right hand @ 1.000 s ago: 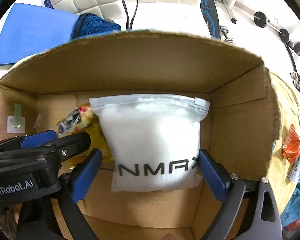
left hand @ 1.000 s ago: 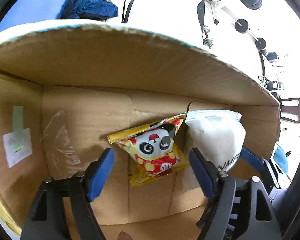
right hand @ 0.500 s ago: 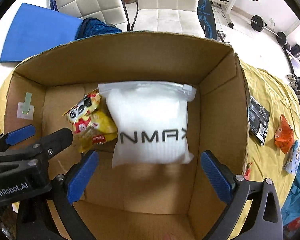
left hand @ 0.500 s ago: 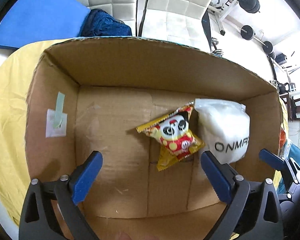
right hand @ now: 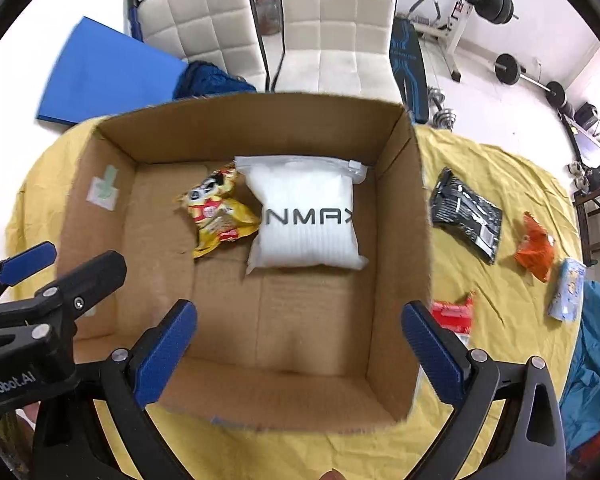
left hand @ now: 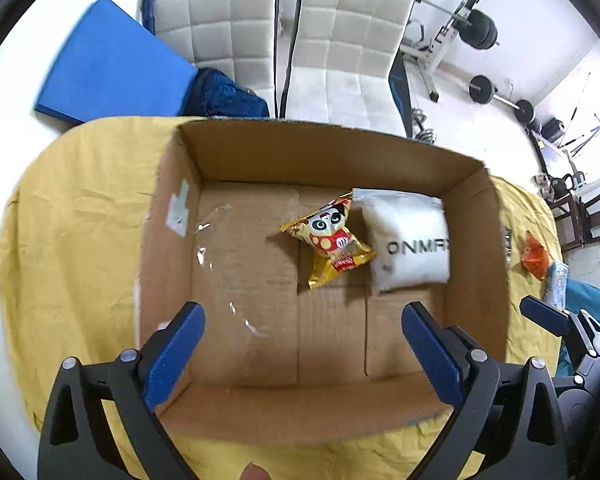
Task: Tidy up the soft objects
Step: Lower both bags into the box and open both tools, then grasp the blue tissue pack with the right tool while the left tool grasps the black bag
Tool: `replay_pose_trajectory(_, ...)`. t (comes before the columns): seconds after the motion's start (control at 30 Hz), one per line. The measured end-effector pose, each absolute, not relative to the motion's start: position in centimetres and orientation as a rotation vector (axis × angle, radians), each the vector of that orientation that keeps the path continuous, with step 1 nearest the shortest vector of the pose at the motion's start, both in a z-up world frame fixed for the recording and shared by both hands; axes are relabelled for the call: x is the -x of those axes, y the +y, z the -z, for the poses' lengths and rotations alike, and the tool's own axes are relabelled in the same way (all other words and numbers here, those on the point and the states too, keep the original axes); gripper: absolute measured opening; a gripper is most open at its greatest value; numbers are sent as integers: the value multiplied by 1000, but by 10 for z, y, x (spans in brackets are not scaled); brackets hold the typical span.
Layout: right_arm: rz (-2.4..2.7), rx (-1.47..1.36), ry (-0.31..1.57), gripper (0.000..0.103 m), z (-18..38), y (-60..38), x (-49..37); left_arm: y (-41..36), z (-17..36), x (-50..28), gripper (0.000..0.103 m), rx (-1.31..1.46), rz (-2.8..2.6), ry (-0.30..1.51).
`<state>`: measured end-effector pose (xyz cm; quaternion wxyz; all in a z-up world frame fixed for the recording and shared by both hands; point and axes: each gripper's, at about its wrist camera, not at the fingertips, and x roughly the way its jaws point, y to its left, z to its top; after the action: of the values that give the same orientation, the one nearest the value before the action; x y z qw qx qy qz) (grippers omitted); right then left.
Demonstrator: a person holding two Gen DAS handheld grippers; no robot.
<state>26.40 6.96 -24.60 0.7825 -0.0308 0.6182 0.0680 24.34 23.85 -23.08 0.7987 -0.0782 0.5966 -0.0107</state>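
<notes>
From the left wrist camera, the left gripper (left hand: 302, 338) hangs above the near part of an open cardboard box (left hand: 172, 280), its jaws spread wide with nothing between them. The box sits on a desk covered with a yellow cloth (left hand: 76, 248). On the box floor, toward the far right corner, a yellow panda snack packet (left hand: 330, 242) lies with its right edge touching a white zip pouch (left hand: 410, 246) printed with dark letters. An orange packet (left hand: 536, 258) lies on the cloth outside the box's right wall.

From the right wrist camera, the right gripper (right hand: 298, 340) also hovers over the box (right hand: 400, 264), jaws wide apart and empty. The white zip pouch (right hand: 306, 220) rests against the far wall, the panda snack packet (right hand: 216, 214) just left of it and overlapping its edge. On the cloth right of the box lie a black packet (right hand: 466, 214), an orange packet (right hand: 536, 252), a light blue packet (right hand: 566, 294) and a red packet (right hand: 454, 314) close to the box wall. The left gripper (right hand: 60, 264) shows at the left edge.
</notes>
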Motion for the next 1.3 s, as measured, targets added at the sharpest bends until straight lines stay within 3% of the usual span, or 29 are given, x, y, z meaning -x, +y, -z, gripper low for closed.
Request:
replay_pose_trajectory(0.27, -157, 61, 1246, 103, 188, 60, -209, 236, 180, -200, 101, 148, 35, 1239)
replay_pose_trajectory(0.73, -194, -67, 1220, 103, 140, 14, -164, 210, 130, -166, 101, 152, 47, 1181)
replay_pose_trajectory(1.07, 61, -150, 1215, 103, 134, -167, -175, 66, 126, -213, 101, 81, 213, 1203)
replay_pose_trajectory(1.3, 250, -179, 1259, 103, 170, -310, -219, -40, 181, -287, 101, 42, 297, 1339)
